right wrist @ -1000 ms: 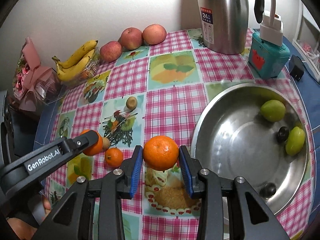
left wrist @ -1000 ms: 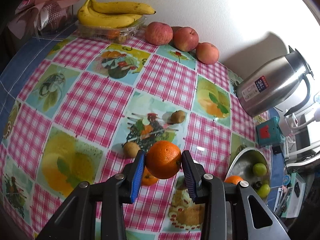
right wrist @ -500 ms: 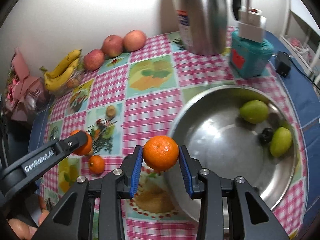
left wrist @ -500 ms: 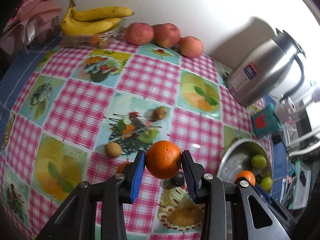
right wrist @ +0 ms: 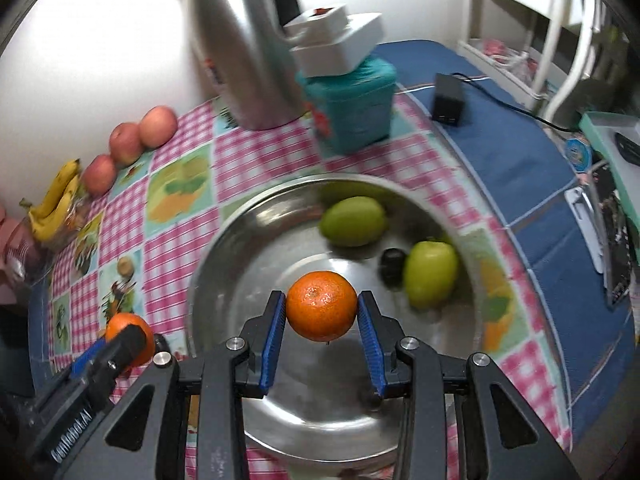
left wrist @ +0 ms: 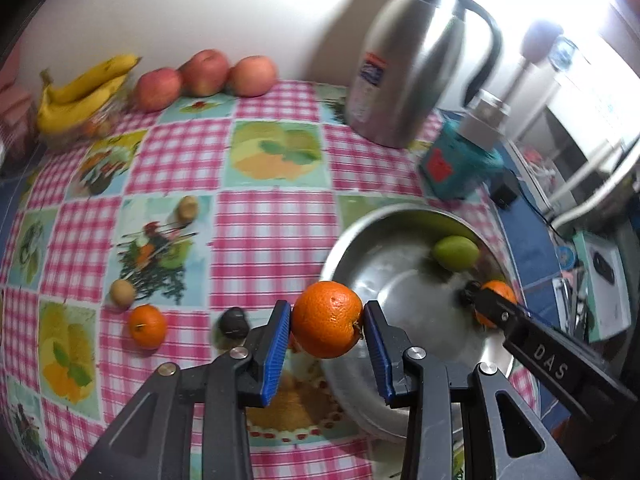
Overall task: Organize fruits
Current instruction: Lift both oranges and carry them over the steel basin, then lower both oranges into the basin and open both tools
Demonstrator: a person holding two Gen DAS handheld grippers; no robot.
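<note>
My left gripper (left wrist: 326, 320) is shut on an orange (left wrist: 327, 319), held above the left rim of the steel bowl (left wrist: 352, 240). My right gripper (right wrist: 321, 312) is shut on a second orange (right wrist: 321, 311) that hangs over the middle of the bowl (right wrist: 224, 248). Two green fruits (right wrist: 354, 221) (right wrist: 431, 274) and a small dark fruit (right wrist: 392, 266) lie inside the bowl. On the cloth to the left rest a small orange (left wrist: 147, 326), a dark fruit (left wrist: 234, 322) and two brown kiwis (left wrist: 122, 293) (left wrist: 187, 208).
Bananas (left wrist: 80, 92) and three apples (left wrist: 204, 73) line the back wall. A steel kettle (left wrist: 416, 64) and a teal box (left wrist: 456, 168) stand behind the bowl. A black adapter (right wrist: 448, 98) with its cable lies on the blue cloth at right.
Both grippers have carried their oranges rightward toward the bowl. The right one now hangs over the bowl's middle, and the left one has reached its left rim. Both have rolled.
</note>
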